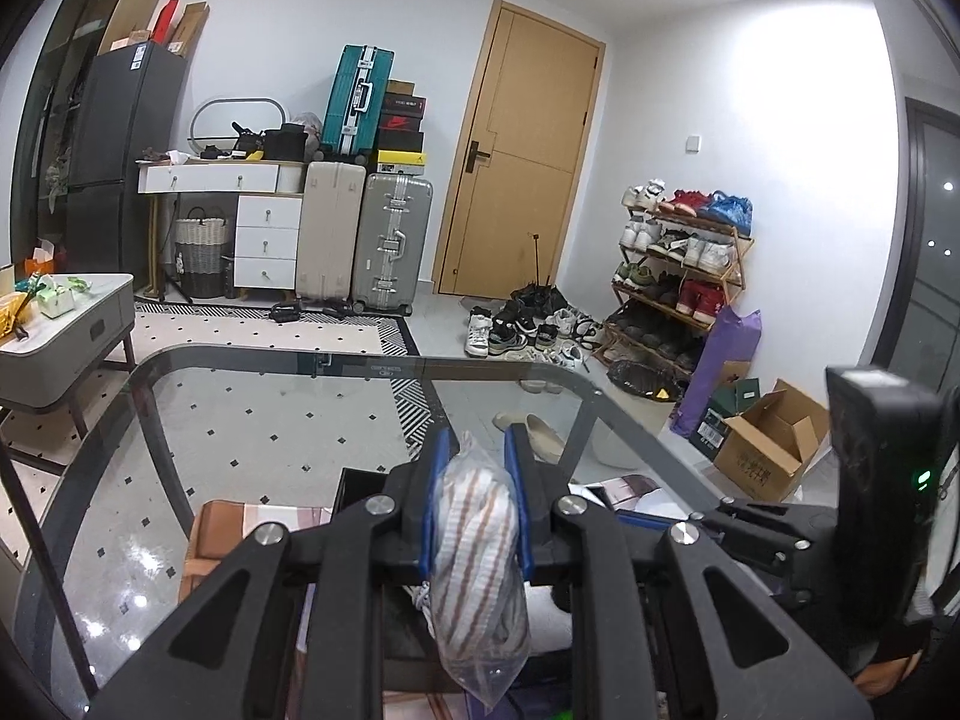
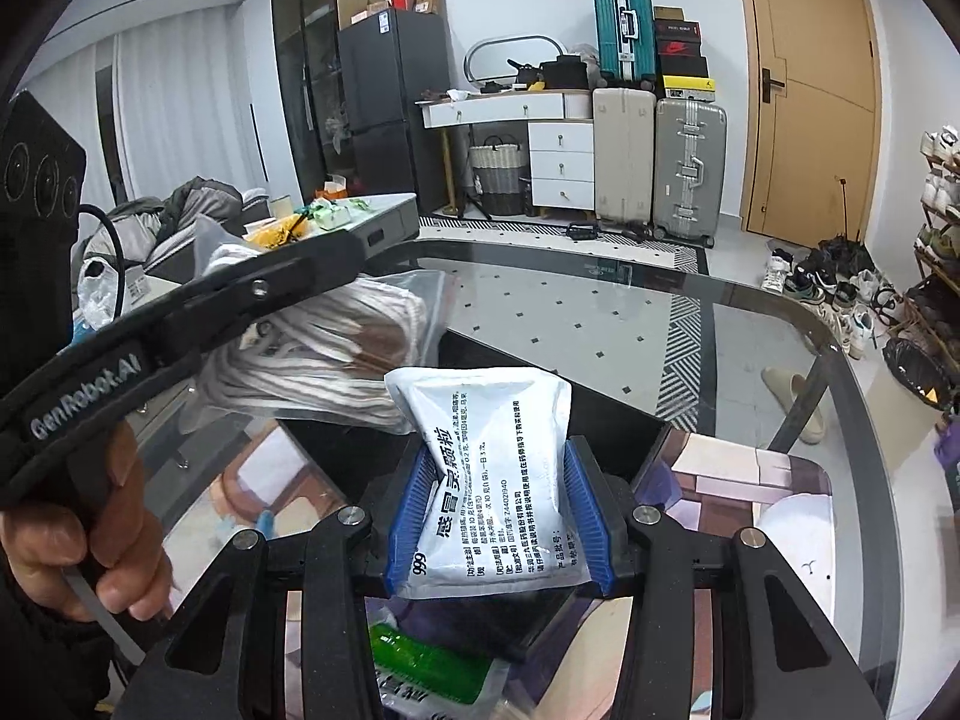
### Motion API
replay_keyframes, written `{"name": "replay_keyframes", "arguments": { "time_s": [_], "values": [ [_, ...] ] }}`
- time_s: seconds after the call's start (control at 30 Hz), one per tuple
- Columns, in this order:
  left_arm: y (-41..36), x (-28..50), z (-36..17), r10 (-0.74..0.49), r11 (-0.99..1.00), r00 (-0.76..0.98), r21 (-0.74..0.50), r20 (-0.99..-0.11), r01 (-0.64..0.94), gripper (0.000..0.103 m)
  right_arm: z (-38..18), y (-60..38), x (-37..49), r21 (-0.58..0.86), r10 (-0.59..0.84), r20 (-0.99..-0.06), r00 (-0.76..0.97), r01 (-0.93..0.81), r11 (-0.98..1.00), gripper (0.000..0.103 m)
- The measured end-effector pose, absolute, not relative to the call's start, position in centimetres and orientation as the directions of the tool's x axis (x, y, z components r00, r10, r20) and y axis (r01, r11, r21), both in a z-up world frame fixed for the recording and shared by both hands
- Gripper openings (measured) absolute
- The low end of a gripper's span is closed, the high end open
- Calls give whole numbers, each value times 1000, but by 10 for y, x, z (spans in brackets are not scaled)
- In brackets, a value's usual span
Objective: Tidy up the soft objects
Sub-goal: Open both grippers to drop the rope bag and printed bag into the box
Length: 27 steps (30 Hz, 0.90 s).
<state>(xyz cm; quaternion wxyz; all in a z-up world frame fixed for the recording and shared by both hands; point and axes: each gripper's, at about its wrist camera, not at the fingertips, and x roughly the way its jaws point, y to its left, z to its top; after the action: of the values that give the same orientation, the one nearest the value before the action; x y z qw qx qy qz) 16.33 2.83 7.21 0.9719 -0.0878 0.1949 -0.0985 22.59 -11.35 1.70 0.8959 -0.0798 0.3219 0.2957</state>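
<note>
My left gripper (image 1: 477, 450) is shut on a clear plastic bag of striped white-and-brown cloth (image 1: 477, 546), which hangs between the blue pads above the glass table (image 1: 240, 420). From the right wrist view that same bagged cloth (image 2: 324, 354) shows at the left, clamped in the left gripper's black fingers (image 2: 270, 294), a hand (image 2: 102, 534) on its handle. My right gripper (image 2: 498, 456) is shut on a white medicine pouch (image 2: 486, 468) with printed text, held above a black box (image 2: 540, 420). A green-and-white packet (image 2: 426, 672) lies below the pouch.
The glass table's rounded far edge (image 2: 780, 300) curves across both views. Beyond stand a grey side table (image 1: 66, 336) with clutter, suitcases (image 1: 390, 240), a wooden door (image 1: 522, 150), a shoe rack (image 1: 678, 276), shoes on the floor and an open cardboard box (image 1: 768, 450).
</note>
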Motion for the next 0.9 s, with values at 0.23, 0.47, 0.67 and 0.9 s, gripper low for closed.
{"name": "replay_keyframes", "arguments": {
  "time_s": [0.23,0.47,0.67,0.9],
  "values": [
    [19,172,47,-214,974,876,-166,-432,157,17,10,-109,238,23,454,-640,620,-575,818,45],
    [18,176,34,-201,977,829,-163,-522,135,20,5,-107,244,-1,441,-651,618,-581,814,45],
    [10,176,24,-205,978,768,-150,-606,143,24,1,-107,249,1,441,-664,604,-588,809,45],
    [0,173,25,-177,984,744,-110,-645,139,24,0,-107,255,32,463,-675,575,-604,796,45]
  ]
}}
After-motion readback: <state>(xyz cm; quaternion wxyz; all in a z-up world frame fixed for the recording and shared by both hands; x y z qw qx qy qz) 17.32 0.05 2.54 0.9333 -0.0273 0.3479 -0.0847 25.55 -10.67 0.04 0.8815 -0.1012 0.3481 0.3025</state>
